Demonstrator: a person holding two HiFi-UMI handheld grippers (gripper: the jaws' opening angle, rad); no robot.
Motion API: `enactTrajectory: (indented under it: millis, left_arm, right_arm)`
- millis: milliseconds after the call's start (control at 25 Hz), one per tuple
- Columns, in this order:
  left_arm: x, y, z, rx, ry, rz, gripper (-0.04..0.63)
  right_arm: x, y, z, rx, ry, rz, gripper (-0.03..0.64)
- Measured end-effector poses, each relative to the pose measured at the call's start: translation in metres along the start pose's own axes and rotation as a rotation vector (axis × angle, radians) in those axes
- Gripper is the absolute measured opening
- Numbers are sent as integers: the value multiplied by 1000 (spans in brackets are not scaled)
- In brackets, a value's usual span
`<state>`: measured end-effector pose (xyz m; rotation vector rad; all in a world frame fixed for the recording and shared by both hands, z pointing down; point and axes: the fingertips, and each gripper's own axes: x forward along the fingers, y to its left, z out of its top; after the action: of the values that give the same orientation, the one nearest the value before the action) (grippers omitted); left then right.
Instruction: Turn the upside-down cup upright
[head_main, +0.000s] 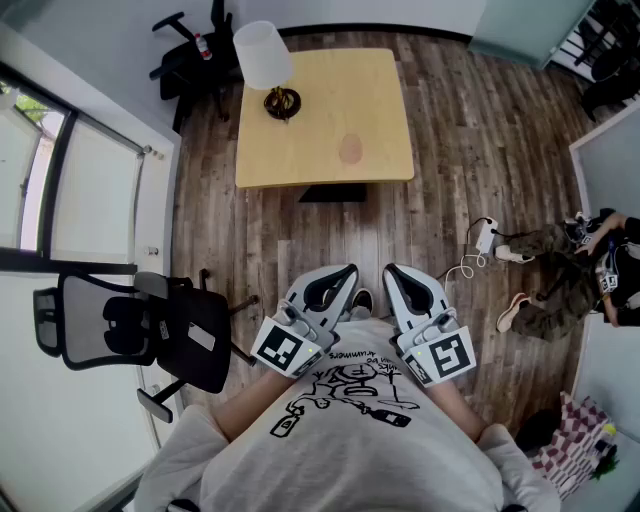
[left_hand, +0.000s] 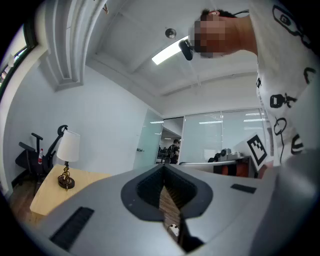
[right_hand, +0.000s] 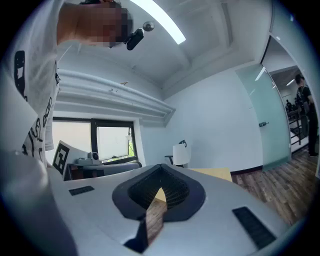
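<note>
Distance matters most: left tool (head_main: 340, 276) and right tool (head_main: 394, 276) are pressed together and empty at the chest. A pinkish shape, likely the cup (head_main: 350, 150), sits well ahead on the surface (head_main: 320, 110), more in line with the left one.

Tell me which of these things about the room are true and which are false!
1. A lamp stands on the wooden table. True.
2. Both grippers are wide open. False: the left gripper and the right gripper are both shut, with nothing in them.
3. A black office chair stands on the person's left side. True.
4. The right gripper is holding the cup. False: the pinkish cup sits on the table, far from both grippers.
</note>
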<state>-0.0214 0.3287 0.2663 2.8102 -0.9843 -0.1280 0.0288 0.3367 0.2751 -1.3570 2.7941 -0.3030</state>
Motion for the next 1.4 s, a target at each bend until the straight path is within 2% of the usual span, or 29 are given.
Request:
enactTrajectory:
  millis: [520,800,1080,1400]
  left_arm:
    - [35,-19,-14,-5,25,9,8]
    - [48,-19,-16,-4,26,3,8]
    - [67,9,-14,-3,13,11,8]
    - [90,72,-3,-7,-7,9,8]
  right_arm:
    - [-18,-39,-1,-14,7,-7,25]
    - [-8,-42,4,-33,0,15,26]
    - [15,-61,5,-38,4,8,26]
    - [78,-81,13,-65,20,19,25]
